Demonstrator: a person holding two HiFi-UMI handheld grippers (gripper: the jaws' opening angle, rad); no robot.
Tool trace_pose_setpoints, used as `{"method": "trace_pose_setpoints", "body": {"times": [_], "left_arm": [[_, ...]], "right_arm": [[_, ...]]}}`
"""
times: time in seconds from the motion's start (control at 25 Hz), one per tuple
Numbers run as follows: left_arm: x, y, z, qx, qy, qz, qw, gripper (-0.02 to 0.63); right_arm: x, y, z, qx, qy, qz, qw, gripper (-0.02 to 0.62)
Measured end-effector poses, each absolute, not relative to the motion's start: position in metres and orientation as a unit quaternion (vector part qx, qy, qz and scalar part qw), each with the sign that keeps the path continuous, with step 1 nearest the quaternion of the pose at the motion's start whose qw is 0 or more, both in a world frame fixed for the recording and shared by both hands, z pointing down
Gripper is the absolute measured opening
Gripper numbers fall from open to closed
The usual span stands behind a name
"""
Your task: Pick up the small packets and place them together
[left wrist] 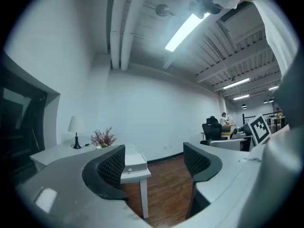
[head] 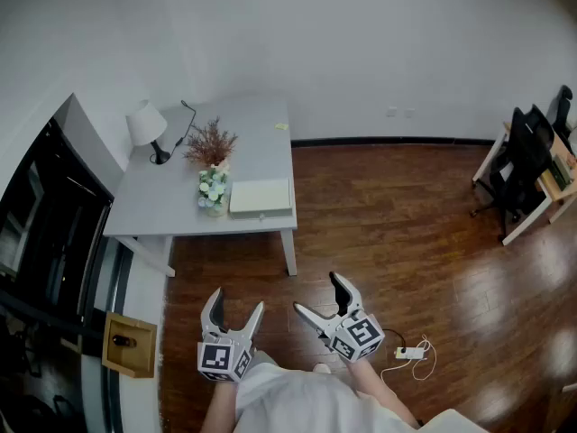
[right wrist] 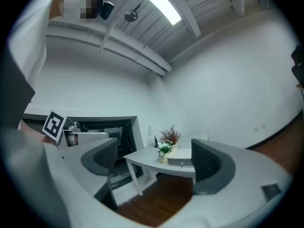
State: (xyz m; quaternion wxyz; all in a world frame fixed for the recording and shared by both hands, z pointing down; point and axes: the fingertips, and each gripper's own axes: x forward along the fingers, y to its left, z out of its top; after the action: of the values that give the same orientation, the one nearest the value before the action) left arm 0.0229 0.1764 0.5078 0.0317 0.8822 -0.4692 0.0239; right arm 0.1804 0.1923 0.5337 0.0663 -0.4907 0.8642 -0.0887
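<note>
The small yellow thing [head: 281, 126] on the table [head: 162, 206] is too small to identify.

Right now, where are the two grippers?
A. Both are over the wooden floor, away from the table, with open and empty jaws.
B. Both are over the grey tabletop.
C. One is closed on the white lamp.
A: the head view shows the left gripper and the right gripper over the wooden floor, short of the grey table, jaws apart with nothing between them.
</note>
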Motion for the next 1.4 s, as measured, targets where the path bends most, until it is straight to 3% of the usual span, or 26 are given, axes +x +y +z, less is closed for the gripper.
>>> {"method": "trace_pose_setpoints", "body": {"times": [0.36,0.8,0.84,0.88,0.92,1.4], "left_arm": [[-0.018,0.049,0.519,0.903,-0.43,0.011,0.028,0.368],[-0.084,-0.075,0.521,0.928,-0.369,0.014,0.047,0.368],[-0.088,-0.08,0.526,0.929,-0.366,0.02,0.049,0.368],[-0.091,-0.087,0.531,0.929,-0.366,0.025,0.052,0.368],[-0.092,-0.094,0.534,0.928,-0.367,0.029,0.055,0.368],[-0.064,-0.134,0.543,0.912,-0.4,0.033,0.085,0.368]], "right_arm": [[0.14,0.07,0.549,-0.518,0.848,-0.1,0.045,0.477],[0.064,-0.061,0.587,-0.557,0.817,-0.136,-0.064,0.477],[0.061,-0.067,0.595,-0.559,0.813,-0.143,-0.076,0.473],[0.06,-0.072,0.603,-0.559,0.811,-0.149,-0.086,0.4],[0.06,-0.078,0.611,-0.558,0.81,-0.156,-0.094,0.37],[0.088,-0.129,0.743,-0.518,0.777,-0.305,-0.187,0.367]]}}
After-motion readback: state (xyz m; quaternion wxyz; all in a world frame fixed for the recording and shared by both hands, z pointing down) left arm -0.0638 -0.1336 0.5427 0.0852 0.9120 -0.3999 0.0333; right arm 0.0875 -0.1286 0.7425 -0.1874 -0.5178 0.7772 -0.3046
